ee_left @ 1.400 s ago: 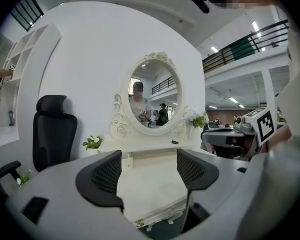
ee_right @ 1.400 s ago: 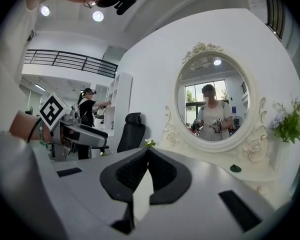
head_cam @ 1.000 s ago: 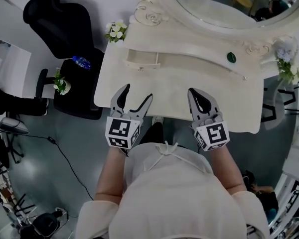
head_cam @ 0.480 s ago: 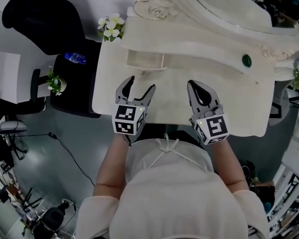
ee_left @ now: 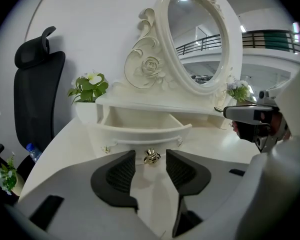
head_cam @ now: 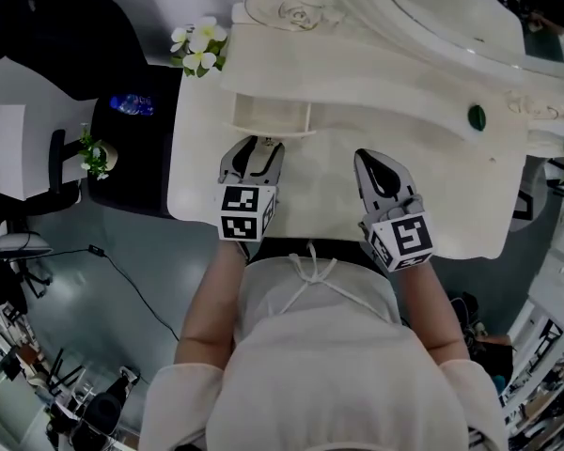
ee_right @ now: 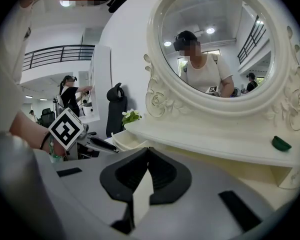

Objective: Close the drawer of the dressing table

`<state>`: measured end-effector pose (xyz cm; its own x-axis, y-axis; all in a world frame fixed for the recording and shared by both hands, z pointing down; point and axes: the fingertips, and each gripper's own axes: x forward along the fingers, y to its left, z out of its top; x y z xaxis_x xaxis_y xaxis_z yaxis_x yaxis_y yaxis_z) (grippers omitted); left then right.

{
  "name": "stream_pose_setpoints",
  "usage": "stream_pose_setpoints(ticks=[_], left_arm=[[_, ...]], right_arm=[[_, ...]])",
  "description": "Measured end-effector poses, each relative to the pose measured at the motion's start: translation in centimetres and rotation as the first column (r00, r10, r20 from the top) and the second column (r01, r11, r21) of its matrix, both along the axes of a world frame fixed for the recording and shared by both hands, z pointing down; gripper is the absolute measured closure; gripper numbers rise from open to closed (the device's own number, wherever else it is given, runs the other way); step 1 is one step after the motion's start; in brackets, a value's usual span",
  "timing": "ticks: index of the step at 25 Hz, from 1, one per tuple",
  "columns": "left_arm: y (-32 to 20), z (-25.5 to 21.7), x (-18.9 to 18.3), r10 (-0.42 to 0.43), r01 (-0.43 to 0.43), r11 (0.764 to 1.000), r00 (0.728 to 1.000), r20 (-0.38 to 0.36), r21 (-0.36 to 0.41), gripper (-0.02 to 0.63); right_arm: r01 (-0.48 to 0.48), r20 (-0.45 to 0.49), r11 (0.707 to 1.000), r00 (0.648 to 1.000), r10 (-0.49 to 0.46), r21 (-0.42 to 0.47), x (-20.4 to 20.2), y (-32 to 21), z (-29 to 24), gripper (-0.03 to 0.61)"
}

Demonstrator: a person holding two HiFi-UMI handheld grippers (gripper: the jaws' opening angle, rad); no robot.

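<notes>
The small drawer (head_cam: 268, 116) of the white dressing table (head_cam: 310, 191) stands pulled out at the left under the shelf. In the left gripper view its curved front (ee_left: 140, 130) carries a gold knob (ee_left: 150, 156). My left gripper (head_cam: 260, 146) is right at that front. Its jaws have just been closing, and the knob sits in the gap between the tips with the pads (ee_left: 121, 174) not touching it. My right gripper (head_cam: 376, 158) rests above the tabletop to the right, shut (ee_right: 147, 151) with nothing in it.
An oval mirror (head_cam: 432, 7) in a carved frame rises behind the shelf. A green object (head_cam: 477, 116) lies on the shelf at the right. White flowers (head_cam: 195, 47) stand at the table's left corner. A black chair (head_cam: 47, 36) holding a bottle (head_cam: 132, 104) is further left.
My left gripper has moved forward to the drawer front and its jaws have narrowed from wide open. The right gripper has stayed where it was.
</notes>
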<state>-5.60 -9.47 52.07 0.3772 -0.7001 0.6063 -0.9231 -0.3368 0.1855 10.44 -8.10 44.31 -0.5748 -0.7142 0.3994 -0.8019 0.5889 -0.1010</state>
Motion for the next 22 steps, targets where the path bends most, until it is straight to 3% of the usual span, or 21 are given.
stream_pose_setpoints(ticks=[6, 22], left_arm=[[0.3, -0.2, 0.0, -0.014, 0.014, 1.0, 1.0, -0.023, -0.013, 0.506], [-1.6, 0.6, -0.1, 0.002, -0.002, 1.0, 1.0, -0.021, -0.022, 0.509]], right_arm=[[-0.01, 0.002, 1.0, 1.0, 0.01, -0.005, 0.0, 0.0, 0.2, 0.572], [-0.04, -0.004, 0.999, 0.999, 0.04, 0.029, 0.5, -1.6, -0.3, 0.572]])
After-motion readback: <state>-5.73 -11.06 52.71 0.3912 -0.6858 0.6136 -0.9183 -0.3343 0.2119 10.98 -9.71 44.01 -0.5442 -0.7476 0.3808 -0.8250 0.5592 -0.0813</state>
